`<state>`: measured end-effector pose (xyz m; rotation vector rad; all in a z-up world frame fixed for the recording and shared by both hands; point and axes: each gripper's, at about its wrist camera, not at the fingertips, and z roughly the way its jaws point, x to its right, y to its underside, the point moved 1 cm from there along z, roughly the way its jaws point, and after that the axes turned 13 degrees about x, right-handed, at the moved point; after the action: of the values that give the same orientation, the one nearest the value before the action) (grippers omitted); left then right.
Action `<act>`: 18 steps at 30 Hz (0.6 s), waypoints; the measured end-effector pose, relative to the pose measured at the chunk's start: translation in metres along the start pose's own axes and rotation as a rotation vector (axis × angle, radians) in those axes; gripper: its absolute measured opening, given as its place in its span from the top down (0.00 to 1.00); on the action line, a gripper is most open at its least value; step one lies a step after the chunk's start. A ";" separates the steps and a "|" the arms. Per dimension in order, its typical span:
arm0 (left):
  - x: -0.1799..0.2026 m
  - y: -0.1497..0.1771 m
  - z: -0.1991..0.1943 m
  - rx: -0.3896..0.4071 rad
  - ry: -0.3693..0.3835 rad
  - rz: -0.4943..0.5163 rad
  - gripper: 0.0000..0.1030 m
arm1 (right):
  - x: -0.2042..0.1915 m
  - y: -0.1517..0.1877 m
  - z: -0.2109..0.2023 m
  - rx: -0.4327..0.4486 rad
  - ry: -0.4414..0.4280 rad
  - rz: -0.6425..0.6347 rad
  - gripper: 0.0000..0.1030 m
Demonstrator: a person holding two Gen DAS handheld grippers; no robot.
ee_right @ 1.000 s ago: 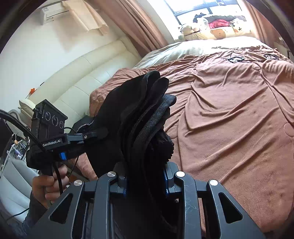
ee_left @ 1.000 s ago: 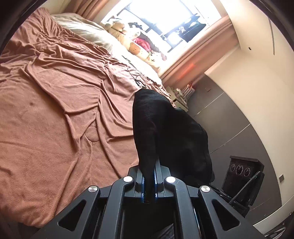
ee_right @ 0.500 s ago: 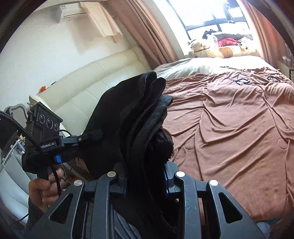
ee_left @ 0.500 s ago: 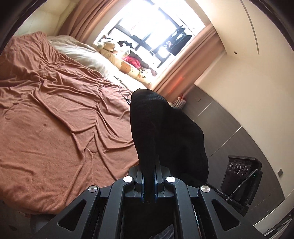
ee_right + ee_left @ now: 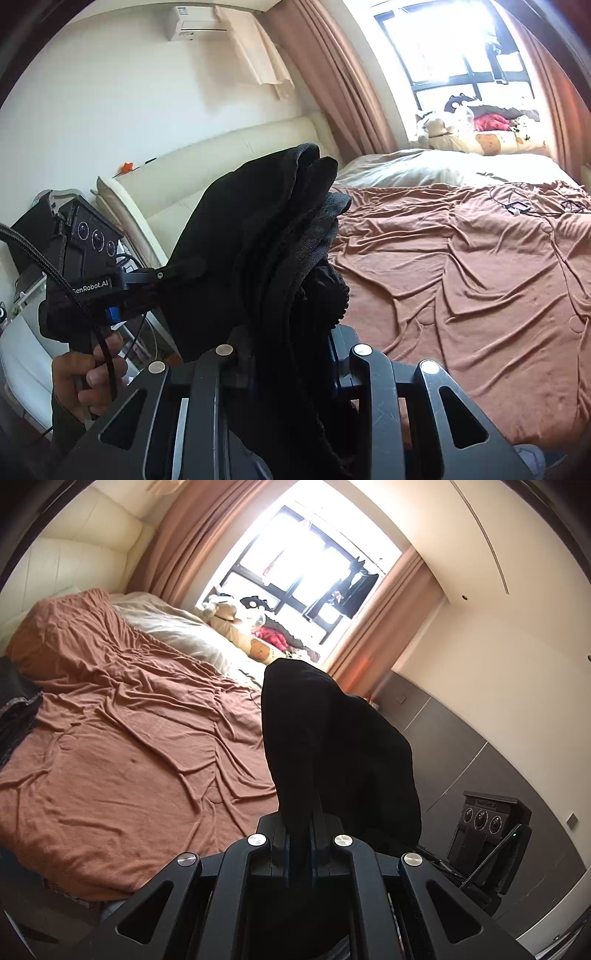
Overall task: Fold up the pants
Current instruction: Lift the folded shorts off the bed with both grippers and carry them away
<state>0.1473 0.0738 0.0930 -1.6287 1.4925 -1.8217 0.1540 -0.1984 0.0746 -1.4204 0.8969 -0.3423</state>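
Note:
The black pants [image 5: 332, 746] hang in the air between my two grippers, in front of the bed. My left gripper [image 5: 302, 834] is shut on a thin fold of the black cloth. My right gripper [image 5: 291, 354] is shut on a thick bunch of the pants [image 5: 266, 243], with a grey ribbed waistband edge showing. The left gripper [image 5: 92, 284] and the hand that holds it show at the left of the right wrist view. The right gripper body [image 5: 487, 827] shows at the lower right of the left wrist view.
The bed with a wrinkled brown sheet [image 5: 129, 746] [image 5: 461, 266] lies ahead. A pale pillow and stuffed toys [image 5: 480, 136] sit by the window. Cables [image 5: 524, 206] lie on the far sheet. A cream padded headboard [image 5: 207, 173] stands at left.
Both grippers have risen and tilted up with the pants; the bed now sits lower and farther in both views, and more of the window and walls shows.

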 end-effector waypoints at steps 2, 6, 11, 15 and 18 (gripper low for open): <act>-0.002 -0.004 -0.013 0.010 -0.009 -0.010 0.93 | -0.005 0.002 0.002 0.001 -0.018 -0.006 0.76; -0.007 -0.012 -0.043 0.027 -0.033 -0.002 0.93 | -0.013 0.005 0.011 -0.005 -0.057 -0.003 0.76; -0.014 -0.028 -0.082 0.063 -0.069 0.006 0.93 | -0.031 0.006 0.021 -0.008 -0.115 0.009 0.76; -0.016 -0.039 -0.114 0.099 -0.115 0.009 0.93 | -0.042 0.002 0.033 -0.020 -0.156 -0.001 0.76; -0.018 -0.051 -0.137 0.129 -0.141 0.026 0.93 | -0.052 -0.004 0.046 -0.027 -0.193 -0.021 0.76</act>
<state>0.0566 0.1773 0.1464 -1.6318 1.3029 -1.7125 0.1544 -0.1312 0.0913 -1.4620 0.7320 -0.2055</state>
